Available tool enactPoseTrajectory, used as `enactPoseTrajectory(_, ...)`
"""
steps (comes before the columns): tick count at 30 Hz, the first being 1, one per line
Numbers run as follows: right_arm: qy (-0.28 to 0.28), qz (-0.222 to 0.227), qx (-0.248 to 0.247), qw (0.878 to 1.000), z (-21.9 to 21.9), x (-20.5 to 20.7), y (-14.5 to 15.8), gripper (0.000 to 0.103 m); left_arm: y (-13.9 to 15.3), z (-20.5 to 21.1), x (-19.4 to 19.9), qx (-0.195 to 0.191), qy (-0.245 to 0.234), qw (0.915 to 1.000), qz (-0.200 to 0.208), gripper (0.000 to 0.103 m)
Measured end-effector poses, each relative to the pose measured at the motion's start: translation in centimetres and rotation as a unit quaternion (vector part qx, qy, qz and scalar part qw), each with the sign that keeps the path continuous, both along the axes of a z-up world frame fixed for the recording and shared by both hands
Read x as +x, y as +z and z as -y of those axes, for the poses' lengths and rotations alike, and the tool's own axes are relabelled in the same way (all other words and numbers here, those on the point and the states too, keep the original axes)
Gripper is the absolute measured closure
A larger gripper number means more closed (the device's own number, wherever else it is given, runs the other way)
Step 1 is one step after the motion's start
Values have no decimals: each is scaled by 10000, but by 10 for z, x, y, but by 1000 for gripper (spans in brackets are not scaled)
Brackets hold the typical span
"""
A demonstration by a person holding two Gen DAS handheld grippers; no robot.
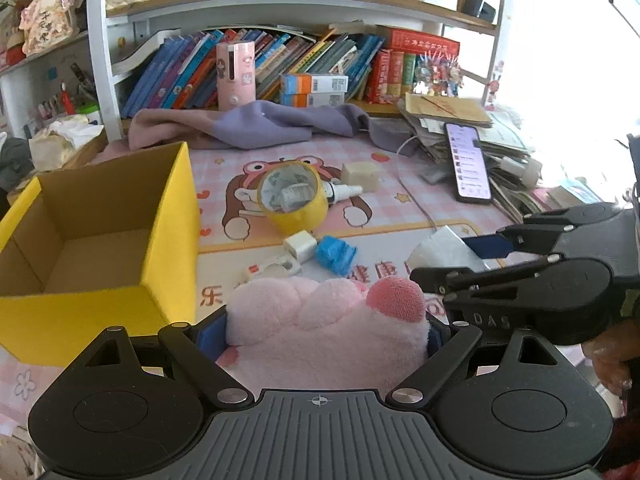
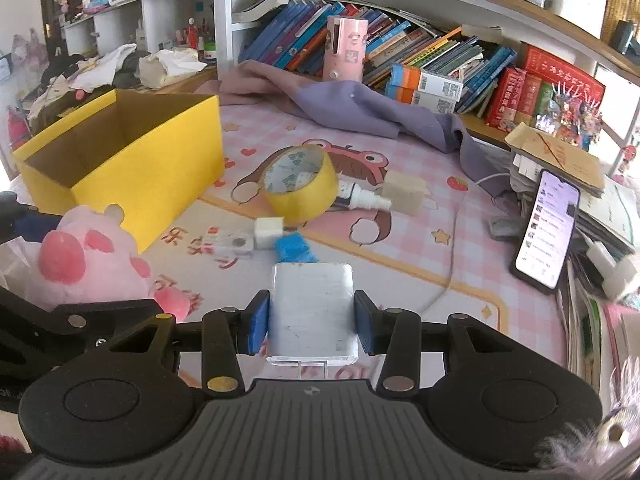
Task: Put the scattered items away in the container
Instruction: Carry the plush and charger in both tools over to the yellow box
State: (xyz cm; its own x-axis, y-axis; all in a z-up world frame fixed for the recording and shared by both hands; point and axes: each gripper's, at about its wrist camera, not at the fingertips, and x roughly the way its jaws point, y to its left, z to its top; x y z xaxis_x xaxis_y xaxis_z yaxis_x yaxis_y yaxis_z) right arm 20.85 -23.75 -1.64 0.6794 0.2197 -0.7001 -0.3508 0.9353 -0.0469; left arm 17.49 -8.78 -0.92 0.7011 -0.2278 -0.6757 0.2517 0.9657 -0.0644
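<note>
Left claw (image 1: 324, 340) clenched wide on the pink plush (image 1: 320, 320); right claw (image 2: 312, 316) grasping the white charger (image 2: 312, 304); both off the bench (image 2: 400, 240); we judge the yellow box (image 1: 100, 220) lies far-left, open top up; left hand nearer.

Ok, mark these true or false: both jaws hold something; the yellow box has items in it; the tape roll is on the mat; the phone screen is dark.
1. Both jaws hold something: true. The left gripper holds the pink plush toy, the right gripper the white charger.
2. The yellow box has items in it: false, what shows of its inside is bare.
3. The tape roll is on the mat: true.
4. The phone screen is dark: false, it is lit.
</note>
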Motion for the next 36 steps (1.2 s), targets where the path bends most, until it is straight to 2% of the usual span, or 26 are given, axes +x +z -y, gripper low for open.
enactPoseTrajectory(5, -100, 48, -82, 9999, -23, -36, 2, 62, 3, -26, -25, -165, -62, 9998, 28, 12)
enactPoseTrajectory(18, -223, 320, -180, 9991, -90, -129, 2, 62, 4, -87, -101, -147, -189, 9996, 141, 12)
enactPoseTrajectory(23, -134, 276, -94, 9995, -115, -143, 3, 62, 9, -115, -117, -65, 23, 9997, 238, 12)
enactPoseTrajectory(29, 1, 92, -4, 10000, -138, -146, 4, 62, 10, -144, -124, -164, 346, 9989, 253, 12)
enactPoseTrajectory(36, 413, 244, -119, 9988, -166, -154, 6, 62, 10, -161, -131, -148, 421, 9985, 330, 12)
